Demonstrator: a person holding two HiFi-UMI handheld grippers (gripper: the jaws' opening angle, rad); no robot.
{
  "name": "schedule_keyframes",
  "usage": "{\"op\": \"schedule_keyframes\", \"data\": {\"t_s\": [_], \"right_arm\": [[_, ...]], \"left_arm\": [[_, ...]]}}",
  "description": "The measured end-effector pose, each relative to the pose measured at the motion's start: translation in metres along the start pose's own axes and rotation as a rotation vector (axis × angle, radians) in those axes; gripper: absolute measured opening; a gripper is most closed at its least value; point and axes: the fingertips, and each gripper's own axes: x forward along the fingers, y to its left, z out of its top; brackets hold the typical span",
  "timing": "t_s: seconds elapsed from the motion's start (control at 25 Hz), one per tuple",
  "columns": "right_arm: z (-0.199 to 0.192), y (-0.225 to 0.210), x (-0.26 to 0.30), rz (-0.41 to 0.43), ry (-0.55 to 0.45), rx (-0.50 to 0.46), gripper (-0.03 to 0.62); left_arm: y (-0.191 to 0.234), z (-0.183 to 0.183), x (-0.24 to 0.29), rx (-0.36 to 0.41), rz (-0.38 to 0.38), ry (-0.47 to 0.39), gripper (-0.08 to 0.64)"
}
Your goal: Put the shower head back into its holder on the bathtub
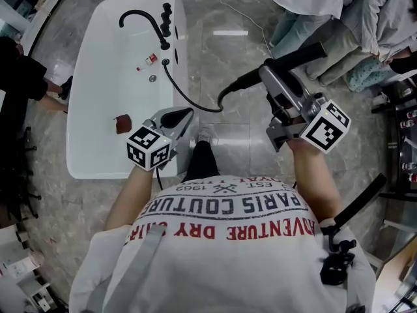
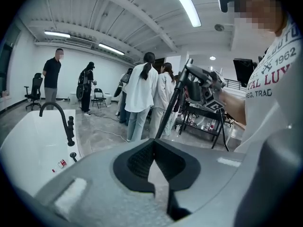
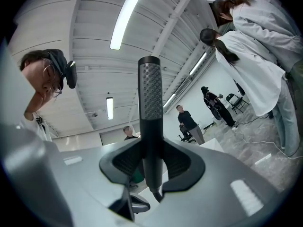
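- Two claws in view, one per hand.
- Right claw (image 3: 151,161): jaws apart by the handle's width and clamped on the black shower head (image 3: 150,93). In the right gripper view the dimpled handle stands upright betw. the pads, tip toward the ceiling.
- Head view: the shower head is off the bathtub (image 1: 98,109). It is held in the air over the marble floor (image 1: 228,64), right of the tub and well apart from the black faucet (image 1: 140,19) & knobs at the tub's far end.
- Black hose (image 1: 189,100) runs from the tub deck by the faucet, curves over the floor and joins the shower head's lower end.
- Left claw (image 2: 152,143): jaws together, pads meeting, nothing betw. them. In the head view it sits by the tub's right rim at the near end. The hose passes just beside it; can't tell if they touch.
- Writing: the person's white shirt (image 1: 228,253) reads "PARIS COUTURE", "ADVENTURE DRY", "EST" & "1962", upside down in the head view. The left gripper view catches "1962" & "REG. TRAD".
- Small red-and-white item (image 1: 150,59) in the tub near the faucet: label too small to read.
- Dark reddish thing (image 1: 122,124) lies inside the tub, no print visible.
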Motion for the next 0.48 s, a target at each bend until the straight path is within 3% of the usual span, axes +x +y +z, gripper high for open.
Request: {"op": "schedule_keyframes", "data": {"t_s": [0.2, 0.24, 0.48], "right_arm": [[0.013, -0.017, 0.017, -0.004, -0.005, -0.007, 0.137], [0.015, -0.018, 0.020, -0.006, -0.004, -0.012, 0.137], [0.030, -0.016, 0.034, -0.002, -0.023, 0.008, 0.137]], "left_arm": [[0.017, -0.022, 0.032, 0.023, -0.034, 0.080, 0.007], [0.019, -0.026, 0.039, 0.017, -0.045, 0.096, 0.059], [0.020, -0.053, 0.080, 0.059, -0.127, 0.184, 0.167]]}}
